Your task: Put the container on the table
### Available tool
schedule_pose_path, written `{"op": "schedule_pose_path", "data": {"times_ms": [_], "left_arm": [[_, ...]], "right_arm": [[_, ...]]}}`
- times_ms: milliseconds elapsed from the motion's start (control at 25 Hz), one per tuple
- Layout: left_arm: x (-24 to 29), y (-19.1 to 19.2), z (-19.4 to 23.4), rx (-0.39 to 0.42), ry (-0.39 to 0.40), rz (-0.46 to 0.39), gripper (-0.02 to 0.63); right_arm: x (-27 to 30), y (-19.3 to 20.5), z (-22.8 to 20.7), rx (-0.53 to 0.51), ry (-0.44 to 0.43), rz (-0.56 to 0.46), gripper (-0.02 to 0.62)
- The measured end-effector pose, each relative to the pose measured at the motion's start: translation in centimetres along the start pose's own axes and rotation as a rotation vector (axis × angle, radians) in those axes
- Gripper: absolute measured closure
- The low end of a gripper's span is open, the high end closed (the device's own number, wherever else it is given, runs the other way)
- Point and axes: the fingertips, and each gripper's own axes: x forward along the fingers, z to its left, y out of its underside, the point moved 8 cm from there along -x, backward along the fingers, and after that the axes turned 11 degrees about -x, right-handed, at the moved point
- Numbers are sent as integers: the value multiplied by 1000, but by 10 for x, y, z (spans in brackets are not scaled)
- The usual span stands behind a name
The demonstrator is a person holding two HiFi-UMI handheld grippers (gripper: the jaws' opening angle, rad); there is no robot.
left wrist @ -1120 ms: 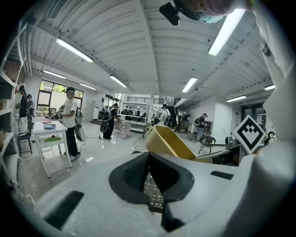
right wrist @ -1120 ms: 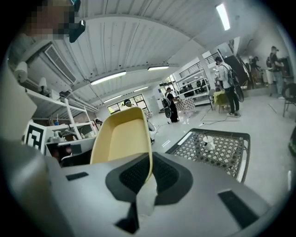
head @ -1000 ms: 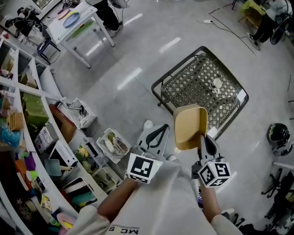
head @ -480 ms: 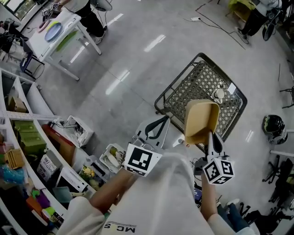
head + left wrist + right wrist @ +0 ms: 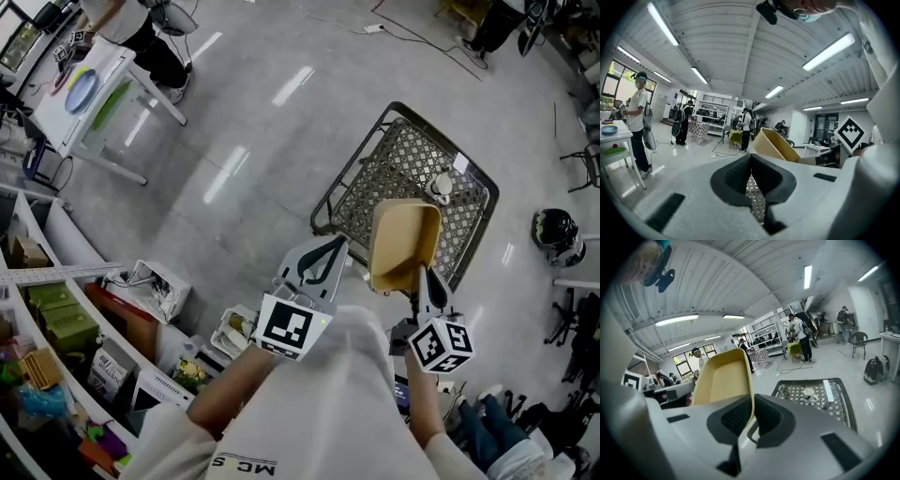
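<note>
Right tongs [image 5: 751, 420] clamp the yellow container [image 5: 723, 380] by its wall.

Left gripper [image 5: 330, 248] held out front, jaws together, nothing between them. Right gripper [image 5: 419, 274] just beside it, jaws clamped on one wall of the container [image 5: 401, 246]. Both forearms reach forward, roughly parallel.
</note>
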Motion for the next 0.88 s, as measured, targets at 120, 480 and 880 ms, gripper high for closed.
{"op": "schedule_pose_path", "data": {"times_ms": [120,480,880], "left_arm": [[4,2,0,-9,13,13,583],[20,8,0,-2,34,48,583],[46,11,8,-33,19,71,583]], "right_arm": [[4,3,-2,7,11,6,566],[18,9,-10,61,47,17,566],[84,14,-30,79,63,51,566]]}}
